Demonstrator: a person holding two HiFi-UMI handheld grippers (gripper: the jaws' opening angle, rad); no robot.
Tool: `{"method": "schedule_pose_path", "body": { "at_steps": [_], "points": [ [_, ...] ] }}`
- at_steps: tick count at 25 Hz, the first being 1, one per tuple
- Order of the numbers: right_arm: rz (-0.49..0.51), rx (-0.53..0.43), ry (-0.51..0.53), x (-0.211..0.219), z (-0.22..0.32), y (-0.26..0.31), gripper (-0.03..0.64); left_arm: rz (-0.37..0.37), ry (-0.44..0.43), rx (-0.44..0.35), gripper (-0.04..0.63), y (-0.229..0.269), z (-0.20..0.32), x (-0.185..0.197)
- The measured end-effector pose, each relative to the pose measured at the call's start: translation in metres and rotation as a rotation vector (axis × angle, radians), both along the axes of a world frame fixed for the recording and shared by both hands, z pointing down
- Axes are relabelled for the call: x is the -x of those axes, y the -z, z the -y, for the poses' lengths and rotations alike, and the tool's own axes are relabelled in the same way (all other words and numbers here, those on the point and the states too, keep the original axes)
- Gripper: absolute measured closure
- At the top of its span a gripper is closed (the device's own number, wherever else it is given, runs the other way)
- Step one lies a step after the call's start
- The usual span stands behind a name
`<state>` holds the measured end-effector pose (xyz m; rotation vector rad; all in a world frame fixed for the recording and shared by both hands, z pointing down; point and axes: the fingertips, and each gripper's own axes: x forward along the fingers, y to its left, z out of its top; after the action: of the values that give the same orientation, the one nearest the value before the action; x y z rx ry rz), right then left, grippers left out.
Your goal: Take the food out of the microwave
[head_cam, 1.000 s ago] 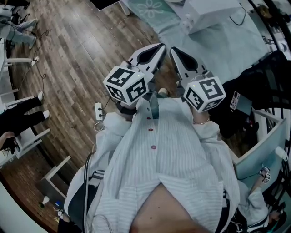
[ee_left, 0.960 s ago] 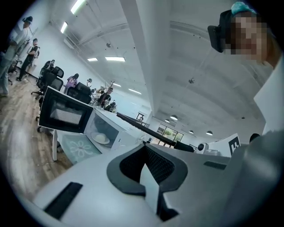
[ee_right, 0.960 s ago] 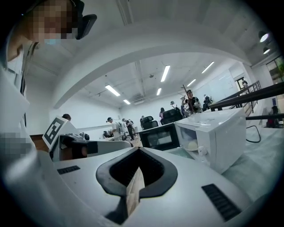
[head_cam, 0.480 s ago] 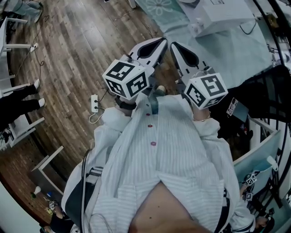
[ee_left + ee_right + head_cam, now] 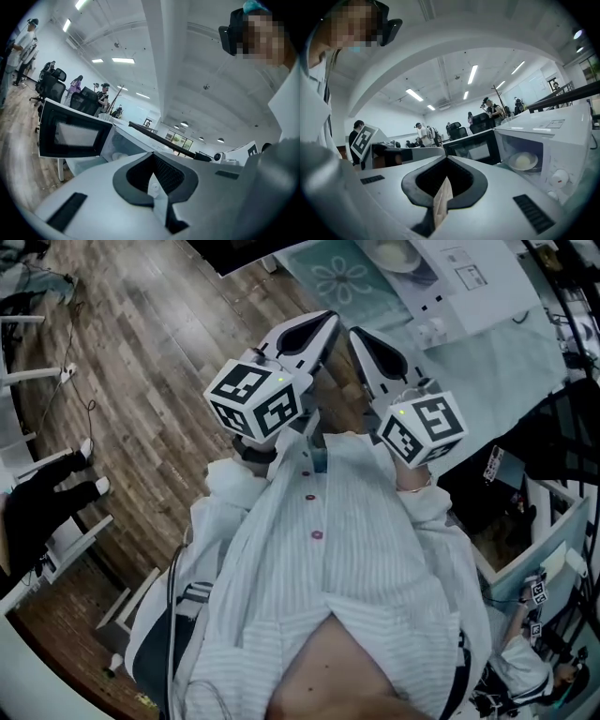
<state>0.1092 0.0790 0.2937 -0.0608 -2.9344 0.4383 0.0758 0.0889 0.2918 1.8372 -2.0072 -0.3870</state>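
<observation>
I hold my left gripper (image 5: 328, 322) and my right gripper (image 5: 355, 334) side by side in front of my striped shirt (image 5: 356, 577), in the upper middle of the head view. Both point toward the top of the frame, with a narrow gap between their tips.

In the left gripper view, the fingers (image 5: 103, 206) of the left gripper (image 5: 153, 187) are pressed together along a thin seam, and nothing sits between them. The right gripper view shows the same for the right gripper (image 5: 443, 197). Its fingers (image 5: 497, 211) are closed against each other and hold nothing.

The microwave (image 5: 469, 277) is white and stands at the upper right of the head view. It sits on a desk (image 5: 487, 362) covered with a pale teal cloth (image 5: 337, 277) that has a flower pattern. Its dark door (image 5: 234, 249) is swung open along the top edge of the frame.

From my left gripper the microwave (image 5: 124, 145) lies at the middle left, with the open door (image 5: 70, 136) and its window facing me. From my right gripper the microwave (image 5: 548, 140) fills the right side, its cavity open.

The food (image 5: 524, 161) is a pale round mound on a plate (image 5: 524, 166) and is still inside that cavity. It lies ahead of both grippers, and neither touches it. In the head view the plate (image 5: 394, 253) shows at the very top, just left of the white casing.

A wooden floor (image 5: 141, 352) fills the left half of the head view.
</observation>
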Motion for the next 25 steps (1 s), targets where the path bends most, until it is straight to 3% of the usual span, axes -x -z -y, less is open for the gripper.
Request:
{"method": "schedule_pose_path", "body": {
  "at_steps": [11, 19, 25],
  "points": [
    [0.007, 0.010, -0.168, 0.098, 0.002, -0.008, 0.584, 0.012, -0.127, 0.029, 0.588, -0.008, -0.011, 0.108],
    [0.004, 0.046, -0.248, 0.128, 0.000, -0.016, 0.584, -0.007, -0.192, 0.041, 0.588, -0.019, -0.012, 0.138],
    [-0.015, 0.062, -0.275, 0.141, 0.024, -0.025, 0.584, -0.031, -0.226, 0.058, 0.588, -0.031, 0.015, 0.151]
  ]
}}
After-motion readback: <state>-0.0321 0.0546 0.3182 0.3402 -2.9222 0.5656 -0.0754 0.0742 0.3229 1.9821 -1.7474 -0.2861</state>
